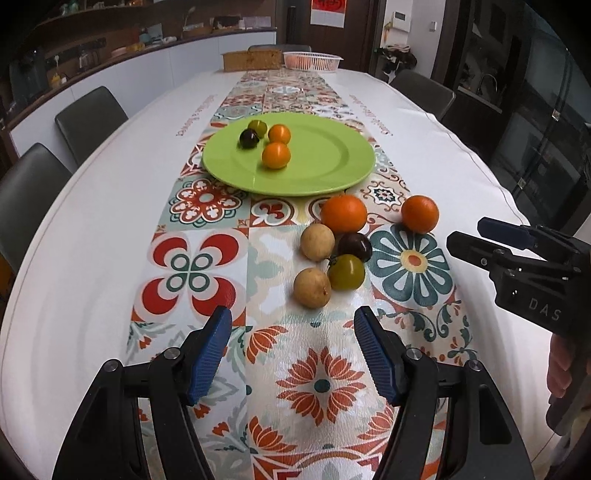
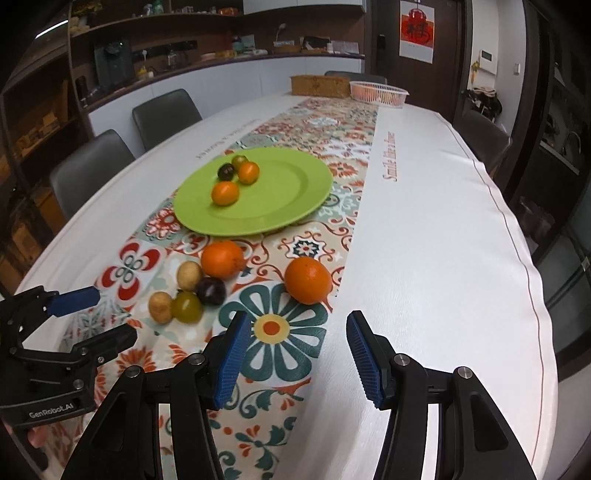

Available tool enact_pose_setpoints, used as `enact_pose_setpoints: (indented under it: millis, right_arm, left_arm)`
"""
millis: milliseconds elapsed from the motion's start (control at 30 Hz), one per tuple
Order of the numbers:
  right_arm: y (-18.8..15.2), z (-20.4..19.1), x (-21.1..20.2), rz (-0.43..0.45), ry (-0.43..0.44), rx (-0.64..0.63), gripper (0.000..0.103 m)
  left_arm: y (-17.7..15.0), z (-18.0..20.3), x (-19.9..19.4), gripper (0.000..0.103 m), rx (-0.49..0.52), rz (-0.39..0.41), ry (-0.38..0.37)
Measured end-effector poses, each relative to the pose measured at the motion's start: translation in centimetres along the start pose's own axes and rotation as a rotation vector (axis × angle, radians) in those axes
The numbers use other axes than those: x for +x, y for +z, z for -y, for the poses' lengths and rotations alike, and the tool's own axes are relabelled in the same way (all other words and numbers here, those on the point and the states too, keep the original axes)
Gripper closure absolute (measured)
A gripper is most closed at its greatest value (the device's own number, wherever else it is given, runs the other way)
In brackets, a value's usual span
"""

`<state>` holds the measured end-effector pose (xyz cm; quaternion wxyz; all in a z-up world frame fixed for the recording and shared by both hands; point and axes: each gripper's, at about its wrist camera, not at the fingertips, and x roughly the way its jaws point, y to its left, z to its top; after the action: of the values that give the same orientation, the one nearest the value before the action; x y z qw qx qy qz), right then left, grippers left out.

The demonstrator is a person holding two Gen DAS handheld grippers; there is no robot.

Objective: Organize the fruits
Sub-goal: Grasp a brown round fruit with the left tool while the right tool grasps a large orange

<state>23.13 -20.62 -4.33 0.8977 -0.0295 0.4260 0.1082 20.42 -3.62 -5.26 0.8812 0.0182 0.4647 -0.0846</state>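
- Both grippers, left gripper point(image 1: 291, 350) and right gripper point(image 2: 295, 354), hang part-open with nothing between their jaws, on the near side of the green plate point(image 1: 332, 173).
- Plate carries four small fruits.
- Six loose fruits sit just before it; lone orange point(image 2: 307, 280) suits the right: straddle it squarely, close gently.

a home dining room joined to a kitchen. a long oval table under a white cloth with a tile-patterned floral runner point(image 1: 207, 199) is ringed by grey upholstered chairs point(image 2: 166, 114). behind them runs a white curved counter with a dark top point(image 2: 229, 70), crowded with small kitchen things, below dark wooden wall shelves point(image 2: 122, 22). a red paper decoration point(image 2: 417, 27) hangs on a dark brown door.
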Motion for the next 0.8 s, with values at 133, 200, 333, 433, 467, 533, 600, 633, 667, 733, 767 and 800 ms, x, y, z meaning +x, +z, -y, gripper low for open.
enact_pose_setpoints:
  millis: [133, 200, 333, 433, 467, 533, 600, 633, 667, 733, 767, 800]
  right_arm:
    - [0.2, 0.4, 1.2, -0.024, 0.008, 0.013, 0.048]
    - [0.3, 0.6, 1.7, -0.032, 0.012, 0.019, 0.048]
    - [0.7, 1.0, 2.8, -0.047, 0.017, 0.033, 0.048]
    - [1.1, 1.1, 3.5, -0.054, 0.022, 0.037, 0.048]
    - [1.2, 1.1, 3.8, -0.056, 0.024, 0.035, 0.048]
    - [1.4, 1.0, 4.1, -0.060, 0.022, 0.031, 0.048]
    - [1.7, 1.0, 4.5, -0.061, 0.022, 0.024, 0.048]
    - [1.8, 0.9, 4.7, -0.064, 0.020, 0.020, 0.048]
    - [1.9, 0.9, 4.9, -0.066, 0.021, 0.019, 0.048]
    - [2.1, 0.9, 5.2, -0.069, 0.021, 0.022, 0.048]
    - [2.2, 0.8, 5.4, -0.071, 0.019, 0.023, 0.048]
    - [2.3, 0.9, 5.6, -0.072, 0.019, 0.023, 0.049]
  left_arm:
    - [0.3, 0.1, 0.8, 0.035, 0.009, -0.005, -0.004]
    - [0.4, 0.2, 1.3, 0.036, 0.018, -0.008, -0.002]
    - [0.7, 0.4, 2.0, 0.043, 0.026, -0.012, -0.007]
    - [0.8, 0.6, 2.3, 0.047, 0.041, -0.009, -0.013]
    - [0.8, 0.6, 2.3, 0.049, 0.048, -0.007, -0.017]
    - [0.9, 0.7, 2.4, 0.052, 0.064, -0.001, -0.018]
    - [1.0, 0.8, 2.5, 0.055, 0.070, -0.002, -0.018]
    - [1.1, 0.7, 2.6, 0.057, 0.069, -0.004, -0.022]
    - [1.1, 0.6, 2.7, 0.059, 0.068, -0.004, -0.024]
    - [1.3, 0.6, 2.8, 0.061, 0.067, -0.002, -0.026]
    - [1.3, 0.6, 2.8, 0.061, 0.067, -0.003, -0.027]
    - [1.3, 0.6, 2.8, 0.062, 0.065, -0.002, -0.027]
